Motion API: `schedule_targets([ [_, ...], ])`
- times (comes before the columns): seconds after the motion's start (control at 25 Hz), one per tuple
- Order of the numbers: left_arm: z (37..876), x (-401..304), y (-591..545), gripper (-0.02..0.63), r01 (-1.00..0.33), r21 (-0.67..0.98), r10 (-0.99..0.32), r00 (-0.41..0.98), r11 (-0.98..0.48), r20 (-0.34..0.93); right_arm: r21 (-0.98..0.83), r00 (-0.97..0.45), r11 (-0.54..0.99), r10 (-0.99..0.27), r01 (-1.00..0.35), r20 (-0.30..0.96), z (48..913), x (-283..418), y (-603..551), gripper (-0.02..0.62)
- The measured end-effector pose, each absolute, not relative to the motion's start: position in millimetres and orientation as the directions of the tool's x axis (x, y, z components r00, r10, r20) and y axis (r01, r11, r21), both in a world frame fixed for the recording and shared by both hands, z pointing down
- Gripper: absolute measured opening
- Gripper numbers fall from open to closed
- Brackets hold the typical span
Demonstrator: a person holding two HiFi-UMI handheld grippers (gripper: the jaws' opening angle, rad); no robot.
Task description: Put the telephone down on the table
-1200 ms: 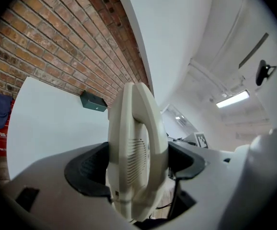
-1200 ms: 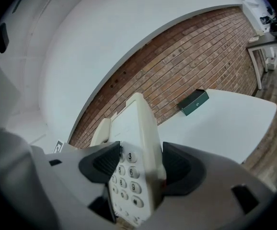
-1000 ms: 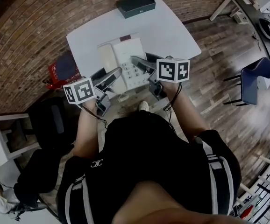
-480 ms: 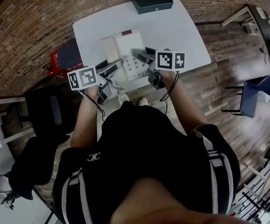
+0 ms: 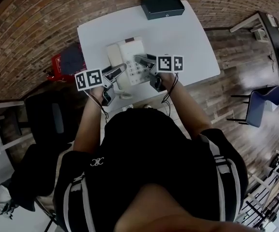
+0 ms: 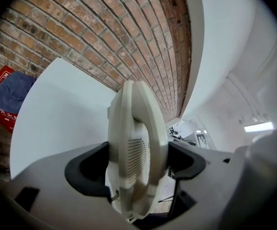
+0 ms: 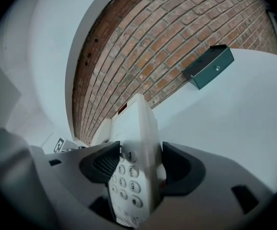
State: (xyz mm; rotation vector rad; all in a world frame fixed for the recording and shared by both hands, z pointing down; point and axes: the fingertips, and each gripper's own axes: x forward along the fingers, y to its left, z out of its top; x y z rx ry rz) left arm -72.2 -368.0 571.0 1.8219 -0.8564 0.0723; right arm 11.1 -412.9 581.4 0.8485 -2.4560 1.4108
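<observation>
Grip comes from both sides: your left tool (image 6: 137, 164) is clamped on the handset (image 5: 113, 57) edge of the telephone (image 5: 130, 52), and your right tool (image 7: 139, 166) on the keypad (image 7: 126, 183) edge. Each has its jaws closed onto the casing. The telephone is at the near edge of the surface (image 5: 188, 37), roughly level; you can't tell whether its base touches. Judge it light, hard and smooth, stiff enough for these edge holds, though the loose handset could slide off if you tilt it, so lower both ends together. A red crate (image 5: 57, 70) stands left of the surface, well apart. A dark box (image 5: 162, 6) lies at the far edge. A blue chair (image 5: 260, 105) stands far right. None looks to be in your way.
</observation>
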Motion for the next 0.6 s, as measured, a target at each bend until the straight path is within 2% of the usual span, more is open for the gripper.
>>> schedule_targets([
  [0.6, 651.4, -78.6, -390.3, 0.376, -0.552, 0.830, -0.479, 0.751, -0.077, 0.455, -0.743, -0.806, 0.324, -0.329, -0.586, 0.492, 661.0, 4.7, -435.2, 0.235],
])
